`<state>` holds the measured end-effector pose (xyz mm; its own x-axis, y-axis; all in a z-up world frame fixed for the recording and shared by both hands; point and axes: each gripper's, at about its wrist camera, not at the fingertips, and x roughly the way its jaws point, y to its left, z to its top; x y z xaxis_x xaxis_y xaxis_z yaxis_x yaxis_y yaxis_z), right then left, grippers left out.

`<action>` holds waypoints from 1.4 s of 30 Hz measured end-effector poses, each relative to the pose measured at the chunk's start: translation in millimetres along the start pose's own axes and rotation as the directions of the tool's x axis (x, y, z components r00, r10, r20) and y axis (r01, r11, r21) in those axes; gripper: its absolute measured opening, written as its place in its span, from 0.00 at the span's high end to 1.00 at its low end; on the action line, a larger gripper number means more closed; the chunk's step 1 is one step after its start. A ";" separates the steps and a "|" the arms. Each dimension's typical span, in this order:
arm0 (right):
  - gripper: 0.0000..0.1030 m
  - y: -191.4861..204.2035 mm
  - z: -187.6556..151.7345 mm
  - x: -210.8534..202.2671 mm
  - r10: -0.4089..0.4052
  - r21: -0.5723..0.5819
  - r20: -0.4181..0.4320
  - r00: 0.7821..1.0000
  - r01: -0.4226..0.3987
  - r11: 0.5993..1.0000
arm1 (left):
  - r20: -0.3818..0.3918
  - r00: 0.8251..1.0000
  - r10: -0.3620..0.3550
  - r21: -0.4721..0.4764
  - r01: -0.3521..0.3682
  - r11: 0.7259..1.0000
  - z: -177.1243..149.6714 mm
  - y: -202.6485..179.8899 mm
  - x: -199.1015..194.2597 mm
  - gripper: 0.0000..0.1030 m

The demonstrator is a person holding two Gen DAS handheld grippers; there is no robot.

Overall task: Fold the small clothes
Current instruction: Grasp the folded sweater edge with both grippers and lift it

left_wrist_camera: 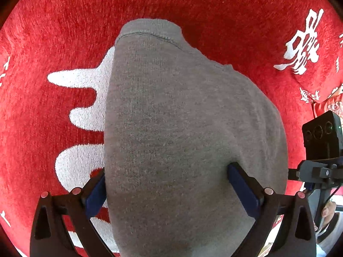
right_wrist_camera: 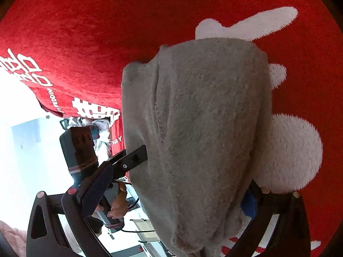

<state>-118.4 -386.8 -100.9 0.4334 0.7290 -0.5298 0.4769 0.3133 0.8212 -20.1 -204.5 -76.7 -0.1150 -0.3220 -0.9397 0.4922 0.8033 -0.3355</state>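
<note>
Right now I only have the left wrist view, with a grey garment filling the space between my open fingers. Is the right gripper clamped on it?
Observer: No. The right gripper stands wide open, and the grey garment lies between its fingers, unpinched.
Operator: Same smooth knit face on that side?
Observer: No. The right wrist view shows a fuzzy, fleecy face with a long crease running down it.
Operator: Anything off to that camera's left?
Observer: The red cloth ends at lower left there. Past its edge, a hand grips the handle of the left gripper against a bright white area.
</note>
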 end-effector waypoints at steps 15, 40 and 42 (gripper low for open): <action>0.60 -13.4 4.5 0.1 -0.105 0.091 0.005 0.994 0.105 0.990 | 0.033 0.999 -0.002 0.006 0.002 1.000 -11.4 13.9 -18.2 0.21; 0.69 86.9 -55.8 18.8 0.081 0.038 0.041 0.996 -0.083 0.996 | 0.112 0.975 -0.190 0.093 0.180 0.979 -54.1 64.3 -151.4 0.60; 0.69 93.2 -61.4 30.2 0.091 0.040 0.024 0.996 -0.092 0.995 | 0.118 0.976 -0.184 0.081 0.175 0.981 -57.8 75.0 -160.5 0.60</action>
<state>-107.8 -298.2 -27.4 0.4931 0.7397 -0.4579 0.4657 0.2202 0.8571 -14.6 -63.6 45.2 -0.1012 -0.5211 -0.8475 0.5323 0.6913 -0.4887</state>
